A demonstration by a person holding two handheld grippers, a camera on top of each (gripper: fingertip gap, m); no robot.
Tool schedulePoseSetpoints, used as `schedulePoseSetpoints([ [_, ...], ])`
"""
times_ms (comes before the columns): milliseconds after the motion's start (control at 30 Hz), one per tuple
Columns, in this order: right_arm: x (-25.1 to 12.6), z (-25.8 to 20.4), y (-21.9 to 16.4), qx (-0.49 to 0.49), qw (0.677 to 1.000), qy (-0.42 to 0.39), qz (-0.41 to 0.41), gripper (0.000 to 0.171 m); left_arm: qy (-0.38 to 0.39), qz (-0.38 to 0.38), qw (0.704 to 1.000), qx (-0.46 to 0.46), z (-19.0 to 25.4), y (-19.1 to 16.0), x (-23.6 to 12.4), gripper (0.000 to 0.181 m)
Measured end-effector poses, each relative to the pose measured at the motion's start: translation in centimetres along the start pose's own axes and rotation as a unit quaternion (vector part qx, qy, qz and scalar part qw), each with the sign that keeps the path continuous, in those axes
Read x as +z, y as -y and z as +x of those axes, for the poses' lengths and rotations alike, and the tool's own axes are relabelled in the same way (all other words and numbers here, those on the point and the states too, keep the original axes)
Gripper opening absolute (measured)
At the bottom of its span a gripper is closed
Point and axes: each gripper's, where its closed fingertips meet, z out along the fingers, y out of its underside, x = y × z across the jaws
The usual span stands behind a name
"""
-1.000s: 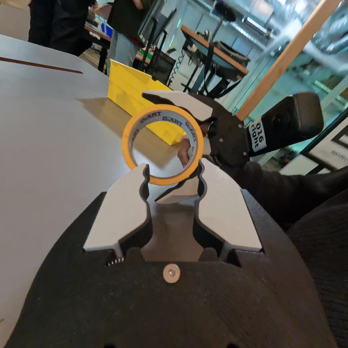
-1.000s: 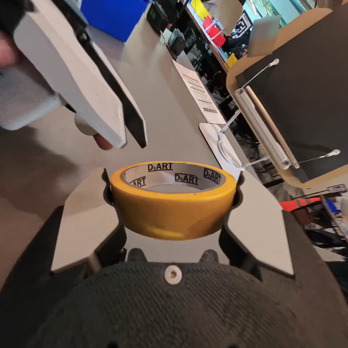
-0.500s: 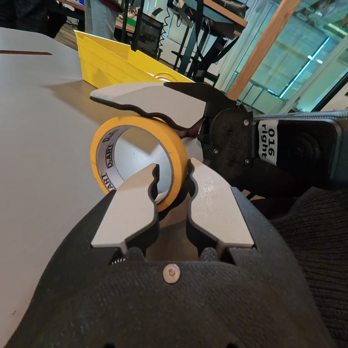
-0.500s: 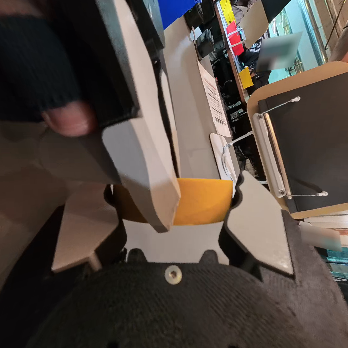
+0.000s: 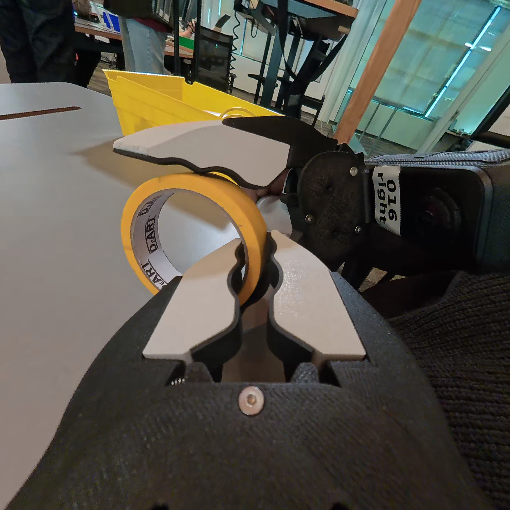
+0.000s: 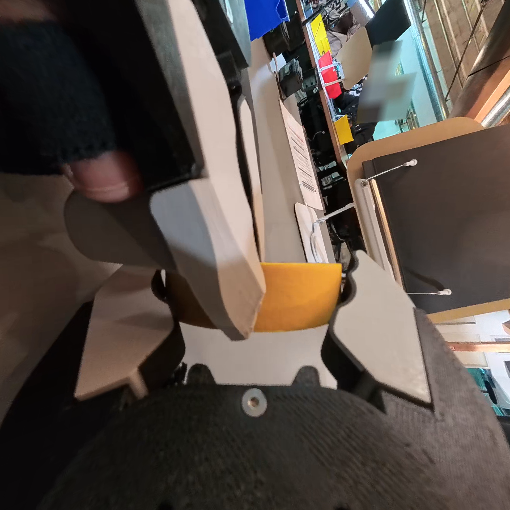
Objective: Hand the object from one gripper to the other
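Both tongs now on tape roll (image 5: 248, 215), left (image 5: 255, 252) newly clamped

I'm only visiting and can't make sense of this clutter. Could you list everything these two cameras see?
Tape roll: one, yellow, held off the table by both grippers.
Table: one, grey, below the tape.
Bin: one, yellow, on the table behind.
Paper sheet: one, white, on the far table.
Blue bin: one, far end.
People: two, standing, background of the left wrist view.
Left gripper: grey jaws pinching the roll's wall.
Right gripper: grey jaws clamped across the roll's outside.
Sleeve: dark knit, at the right.
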Motion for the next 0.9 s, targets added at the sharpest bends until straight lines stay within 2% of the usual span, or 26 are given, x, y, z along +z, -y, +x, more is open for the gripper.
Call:
schedulePoseSetpoints([
  [200, -0.4, 1.1, -0.1, 0.036, 0.999, -0.013, 0.026, 0.118, 0.017, 0.029, 0.999, -0.021, -1.1, 0.7, -0.6, 0.016],
  [333, -0.7, 2.4, -0.7, 0.09, 0.995, -0.02, 0.038, 0.112, 0.023, 0.089, 0.993, -0.08, -2.9, 2.3, -2.2, 0.014],
  [667, -1.2, 2.9, -0.3, 0.238, 0.966, 0.023, 0.096, 0.09, -0.033, 0.288, 0.922, -0.258, -6.2, 6.2, -7.2, 0.012],
  [733, -1.1, 2.6, -0.1, 0.289, 0.95, 0.051, 0.107, 0.088, -0.058, 0.311, 0.907, -0.279, -6.2, 6.6, -7.7, 0.013],
  [800, -1.1, 2.3, 0.2, 0.361, 0.92, 0.088, 0.123, 0.084, -0.081, 0.324, 0.897, -0.289, -6.0, 7.0, -8.0, 0.013],
  [900, -1.5, 2.9, 0.4, 0.49, 0.847, 0.14, 0.149, 0.07, -0.115, 0.327, 0.895, -0.281, -4.9, 7.4, -8.0, 0.012],
])
